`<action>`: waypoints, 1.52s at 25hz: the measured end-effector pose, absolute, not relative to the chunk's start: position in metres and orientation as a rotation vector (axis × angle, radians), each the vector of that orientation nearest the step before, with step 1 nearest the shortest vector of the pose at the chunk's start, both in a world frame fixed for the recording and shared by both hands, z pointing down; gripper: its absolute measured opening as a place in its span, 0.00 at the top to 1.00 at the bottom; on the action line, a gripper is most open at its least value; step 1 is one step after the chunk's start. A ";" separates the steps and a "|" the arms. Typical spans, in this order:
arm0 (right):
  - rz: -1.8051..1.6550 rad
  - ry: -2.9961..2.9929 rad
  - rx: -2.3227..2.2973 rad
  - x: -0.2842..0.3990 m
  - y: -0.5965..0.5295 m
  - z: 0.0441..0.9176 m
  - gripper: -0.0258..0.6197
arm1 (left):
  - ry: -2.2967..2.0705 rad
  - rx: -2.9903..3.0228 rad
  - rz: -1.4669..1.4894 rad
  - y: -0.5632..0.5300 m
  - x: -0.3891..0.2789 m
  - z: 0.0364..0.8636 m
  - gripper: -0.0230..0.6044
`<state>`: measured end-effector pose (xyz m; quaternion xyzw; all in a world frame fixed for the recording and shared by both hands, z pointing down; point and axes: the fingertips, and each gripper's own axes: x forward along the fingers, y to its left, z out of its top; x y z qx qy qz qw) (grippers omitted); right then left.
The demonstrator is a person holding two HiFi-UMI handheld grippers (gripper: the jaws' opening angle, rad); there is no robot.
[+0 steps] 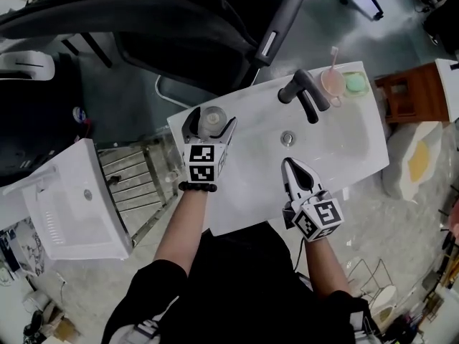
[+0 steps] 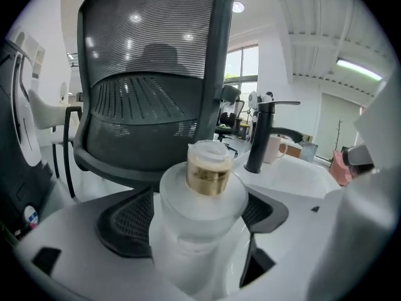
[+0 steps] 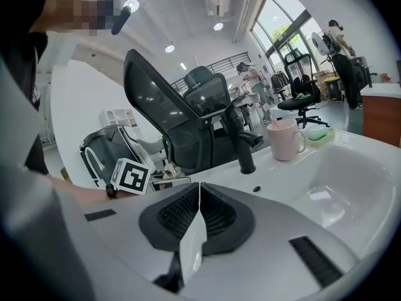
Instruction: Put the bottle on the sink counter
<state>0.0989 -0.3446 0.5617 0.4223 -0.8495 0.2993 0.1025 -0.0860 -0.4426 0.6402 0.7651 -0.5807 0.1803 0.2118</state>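
the frosted plastic bottle with a gold neck (image 2: 202, 224) stands on the corner of the white sink counter (image 1: 244, 192), between the wide-apart left claw (image 1: 209, 125). the right claw (image 1: 290, 165) is pinched together, empty.

Bottle (image 1: 210, 121) on sink counter (image 1: 247, 192), left of faucet (image 1: 302, 90)

head view looks steeply down on the sink counter (image 1: 247, 203); both gripper views skim it low, sharing the faucet (image 1: 305, 95).
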 end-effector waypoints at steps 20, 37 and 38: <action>0.680 -2.616 1.367 0.084 -0.312 0.494 0.91 | -1.484 2.354 0.255 -0.373 -0.096 0.537 0.30; 0.426 -2.750 1.406 0.058 -0.287 0.442 0.91 | -1.521 2.442 0.055 -0.294 -0.095 0.449 0.84; 0.418 -2.760 1.402 0.057 -0.286 0.440 0.91 | -1.529 2.436 0.036 -0.292 -0.099 0.446 0.85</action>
